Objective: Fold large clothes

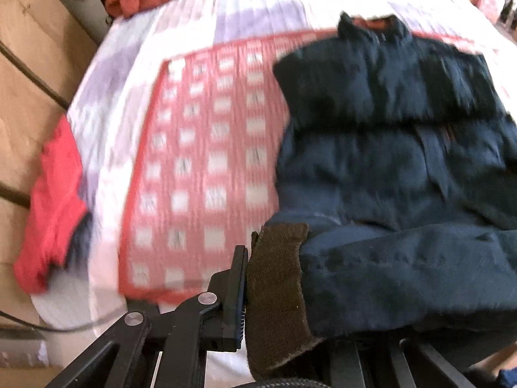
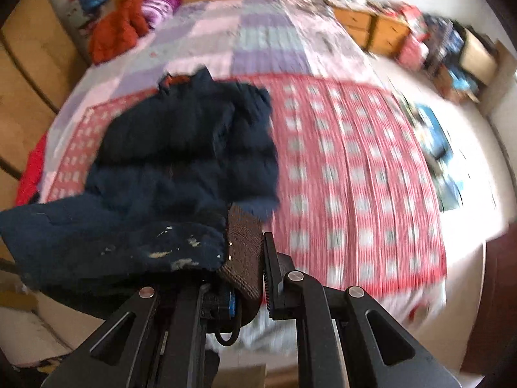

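Note:
A dark navy padded jacket [image 1: 387,148] lies on the bed, collar at the far end; it also shows in the right wrist view [image 2: 181,155]. My left gripper [image 1: 274,294] is shut on the jacket's brown knit hem band [image 1: 274,291] at its near left corner, lifted off the bed. My right gripper [image 2: 245,265] is shut on the brown knit band [image 2: 244,242] at the jacket's near right corner. The inner finger of each gripper is hidden under the cloth. Both views are blurred by motion.
The bed carries a red-and-white checked blanket [image 2: 355,168] over a purple-and-white sheet [image 2: 258,38]. A rust-orange jacket [image 2: 119,32] lies at the far left; a red garment [image 1: 51,207] hangs off the left edge. Wooden drawers [image 2: 371,29] and clutter stand far right.

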Available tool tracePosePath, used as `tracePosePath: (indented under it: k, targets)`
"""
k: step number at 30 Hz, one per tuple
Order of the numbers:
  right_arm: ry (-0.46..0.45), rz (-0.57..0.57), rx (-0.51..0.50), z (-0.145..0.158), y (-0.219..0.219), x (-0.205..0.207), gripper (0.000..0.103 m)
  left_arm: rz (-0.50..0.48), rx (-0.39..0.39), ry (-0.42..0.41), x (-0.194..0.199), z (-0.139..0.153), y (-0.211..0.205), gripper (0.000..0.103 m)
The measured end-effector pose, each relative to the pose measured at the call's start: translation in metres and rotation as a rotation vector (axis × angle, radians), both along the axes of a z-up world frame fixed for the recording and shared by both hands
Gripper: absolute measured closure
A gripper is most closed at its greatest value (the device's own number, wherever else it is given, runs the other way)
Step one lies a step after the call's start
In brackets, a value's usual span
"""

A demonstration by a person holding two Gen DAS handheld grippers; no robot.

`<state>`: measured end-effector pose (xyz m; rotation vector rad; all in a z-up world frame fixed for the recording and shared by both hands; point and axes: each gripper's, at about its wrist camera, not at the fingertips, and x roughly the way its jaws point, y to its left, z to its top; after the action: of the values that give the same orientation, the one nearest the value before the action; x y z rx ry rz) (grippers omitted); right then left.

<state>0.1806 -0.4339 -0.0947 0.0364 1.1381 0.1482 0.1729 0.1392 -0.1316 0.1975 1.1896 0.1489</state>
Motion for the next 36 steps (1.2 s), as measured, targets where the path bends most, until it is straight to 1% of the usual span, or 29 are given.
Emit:
tracePosePath:
  k: [2, 5, 6, 8, 9, 11, 12, 15, 17, 18, 19, 20, 25, 29, 32, 36]
  targets:
    - [-0.031, 0.025, 0.01, 0.011, 0.002, 0.037, 0.089, -0.004, 0.01, -0.016, 0.042, 0.013, 0.001, 0.089]
    - [-0.058, 0.04, 0.014, 0.021, 0.007, 0.091, 0.089, -0.019, 0.034, -0.019, 0.103, 0.019, 0.0, 0.089]
    - [-0.06, 0.038, 0.013, 0.021, 0.009, 0.115, 0.089, -0.02, 0.038, -0.018, 0.119, 0.02, 0.0, 0.089]
    - [-0.062, 0.026, 0.012, 0.018, 0.01, 0.151, 0.089, -0.011, 0.031, -0.014, 0.162, 0.018, 0.003, 0.089]
    - [-0.059, 0.009, 0.019, 0.014, 0.008, 0.169, 0.089, -0.002, 0.026, -0.013, 0.176, 0.016, 0.004, 0.089]
    - [-0.048, -0.021, 0.023, 0.007, 0.005, 0.202, 0.089, 0.018, 0.009, -0.006, 0.216, 0.008, 0.009, 0.089]
    - [-0.045, -0.036, 0.018, 0.002, 0.004, 0.218, 0.089, 0.027, 0.004, -0.002, 0.228, 0.003, 0.011, 0.089]
    - [-0.026, -0.073, 0.007, -0.016, 0.005, 0.266, 0.089, 0.033, 0.007, 0.032, 0.276, -0.02, 0.012, 0.089]
    - [-0.021, -0.075, -0.018, -0.028, 0.01, 0.293, 0.089, 0.011, 0.04, 0.059, 0.303, -0.039, 0.007, 0.089]
    - [-0.016, -0.074, -0.047, -0.037, 0.015, 0.31, 0.089, -0.002, 0.059, 0.071, 0.317, -0.051, 0.005, 0.089]
    - [-0.012, -0.076, -0.062, -0.044, 0.017, 0.32, 0.089, -0.006, 0.065, 0.083, 0.327, -0.061, 0.004, 0.089]
    - [-0.003, -0.084, -0.077, -0.055, 0.02, 0.334, 0.089, -0.009, 0.069, 0.096, 0.34, -0.076, 0.005, 0.089]
    - [0.024, -0.124, -0.1, -0.104, 0.022, 0.373, 0.089, -0.005, 0.072, 0.138, 0.38, -0.129, 0.012, 0.089]
    - [0.049, -0.149, -0.113, -0.139, 0.024, 0.404, 0.089, 0.004, 0.056, 0.158, 0.405, -0.157, 0.014, 0.089]
    - [0.071, -0.158, -0.125, -0.162, 0.023, 0.422, 0.089, 0.016, 0.034, 0.191, 0.425, -0.181, 0.017, 0.088]
    - [0.115, -0.176, -0.133, -0.2, 0.025, 0.446, 0.089, 0.001, 0.033, 0.236, 0.438, -0.214, 0.014, 0.086]
